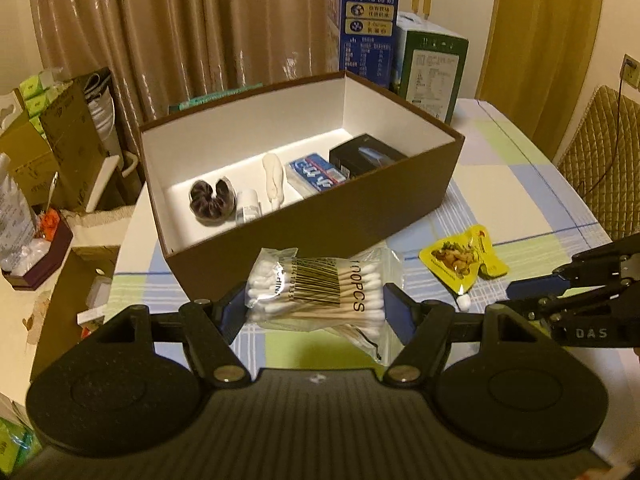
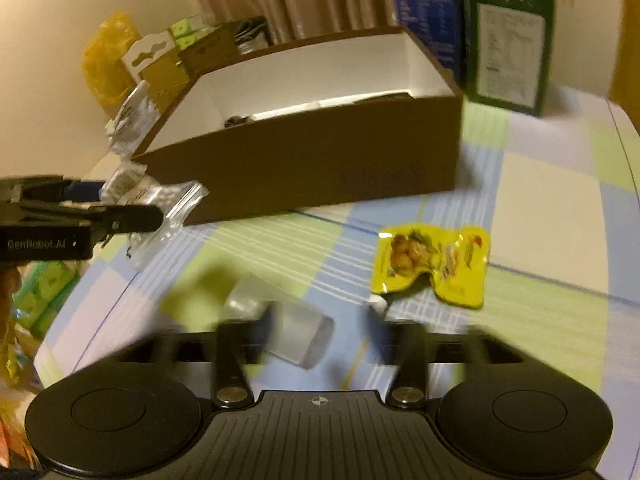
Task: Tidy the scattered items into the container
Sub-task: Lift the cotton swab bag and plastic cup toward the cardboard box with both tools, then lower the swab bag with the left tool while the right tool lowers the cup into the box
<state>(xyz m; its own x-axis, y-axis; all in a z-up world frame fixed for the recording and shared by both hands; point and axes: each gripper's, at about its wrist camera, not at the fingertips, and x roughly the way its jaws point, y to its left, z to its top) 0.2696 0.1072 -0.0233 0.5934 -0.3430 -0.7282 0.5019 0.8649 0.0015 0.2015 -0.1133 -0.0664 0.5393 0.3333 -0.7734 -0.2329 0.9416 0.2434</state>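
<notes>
Left tongs (image 1: pixel 316 308) — "100PCS" swab bag (image 1: pixel 320 292); "GenRobot.AI"

Left black two-finger gripper (image 1: pixel 316 304) is clamped on a clear bag of cotton swabs (image 1: pixel 320 296), raised off the table. Right black two-finger gripper (image 2: pixel 320 324) stands parted, blurred, pads free of any object.

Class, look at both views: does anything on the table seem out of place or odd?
Yes. A yellow snack pouch lies crumpled on the tablecloth, outside the brown box. A small clear jar lies tipped on its side between the right gripper fingers.
</notes>
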